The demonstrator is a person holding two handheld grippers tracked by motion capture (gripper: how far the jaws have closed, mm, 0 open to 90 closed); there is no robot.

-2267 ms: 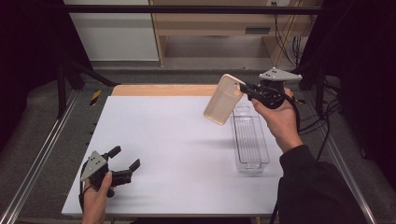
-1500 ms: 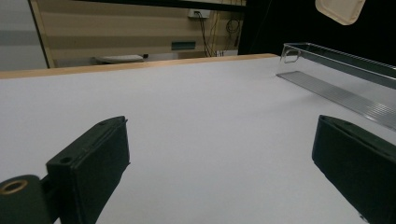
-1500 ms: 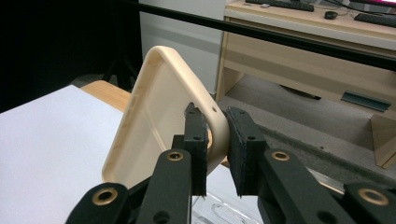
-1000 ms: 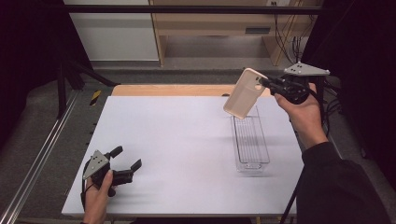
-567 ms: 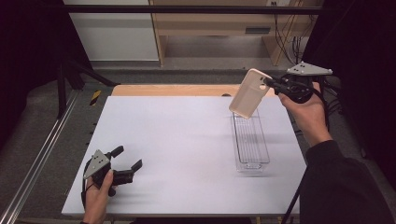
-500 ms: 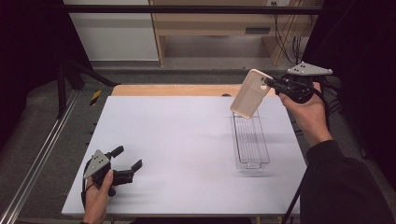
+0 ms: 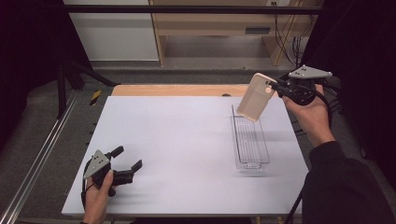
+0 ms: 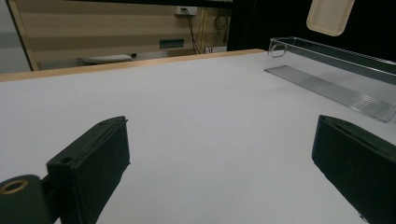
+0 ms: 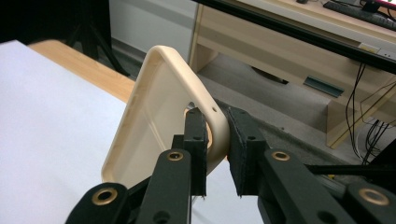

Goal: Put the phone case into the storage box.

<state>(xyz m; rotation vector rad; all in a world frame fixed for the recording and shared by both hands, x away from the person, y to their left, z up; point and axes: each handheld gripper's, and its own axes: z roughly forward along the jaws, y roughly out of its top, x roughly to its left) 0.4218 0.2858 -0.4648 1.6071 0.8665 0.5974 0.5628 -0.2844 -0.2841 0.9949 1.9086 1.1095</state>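
The right tongs (image 7: 276, 87) have lifted the cream phone case (image 7: 254, 96) up and rightward, above the clear tray (image 7: 251, 140)

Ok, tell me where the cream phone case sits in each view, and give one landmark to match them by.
High view: phone case upper right, held in the air by the right tongs, over the far end of the clear tray.
Left gripper view: top right corner, above the tray.
Right gripper view: centre, clamped at one edge between the jaws.
Shared landmark: the white table.
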